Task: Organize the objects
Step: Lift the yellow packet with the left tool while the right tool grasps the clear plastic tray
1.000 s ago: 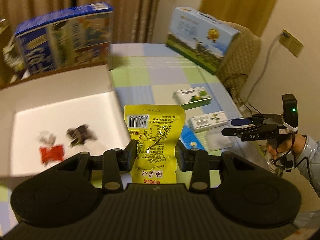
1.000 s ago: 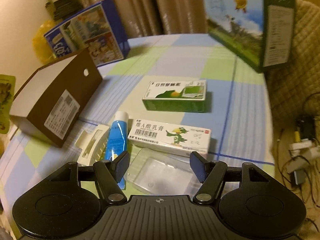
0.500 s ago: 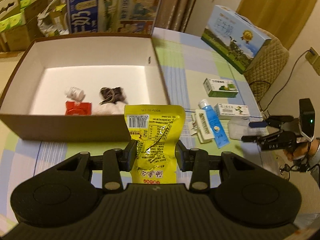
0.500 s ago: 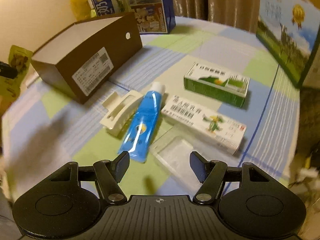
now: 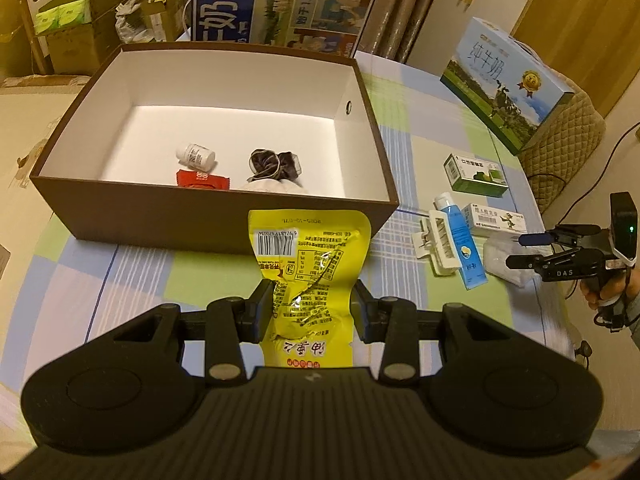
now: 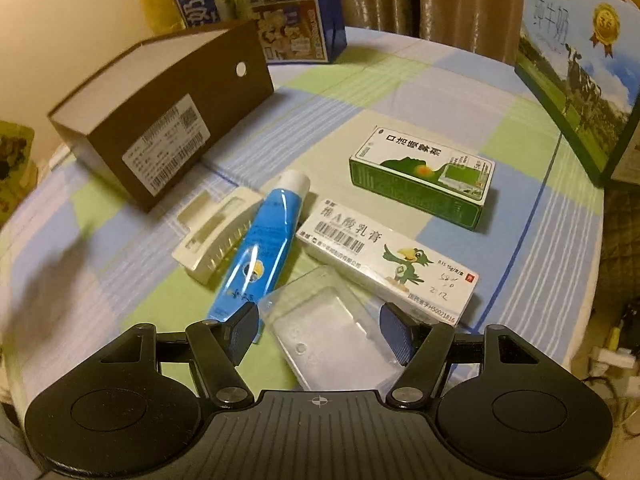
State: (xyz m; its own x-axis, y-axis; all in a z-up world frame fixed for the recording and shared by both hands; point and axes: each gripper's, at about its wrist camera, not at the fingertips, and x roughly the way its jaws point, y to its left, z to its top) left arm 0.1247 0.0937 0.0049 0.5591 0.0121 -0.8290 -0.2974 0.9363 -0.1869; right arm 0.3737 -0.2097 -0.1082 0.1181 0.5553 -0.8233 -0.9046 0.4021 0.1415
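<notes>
My left gripper [image 5: 310,304] is shut on a yellow snack packet [image 5: 308,256], held just in front of the near wall of an open brown box [image 5: 212,216]. Inside the box lie a white bottle [image 5: 196,155], a red sachet [image 5: 202,179] and a dark scrunchie [image 5: 274,164]. My right gripper [image 6: 319,332] is open, its fingers either side of a clear plastic case [image 6: 332,328] on the table. Beyond the case are a blue tube [image 6: 256,248], a white hair clip [image 6: 212,236], a white medicine box [image 6: 384,260] and a green box [image 6: 420,176].
A large blue milk carton [image 5: 280,4] stands behind the brown box, and another one [image 5: 504,80] stands at the table's far right against a quilted chair [image 5: 568,136]. Stacked cardboard boxes [image 5: 60,20] are off the table at far left. The checked cloth ends at the table's rounded edge.
My left gripper has drawn back and risen with the yellow packet, so the whole box now shows from above. My right gripper stayed open and closed in on the clear case.
</notes>
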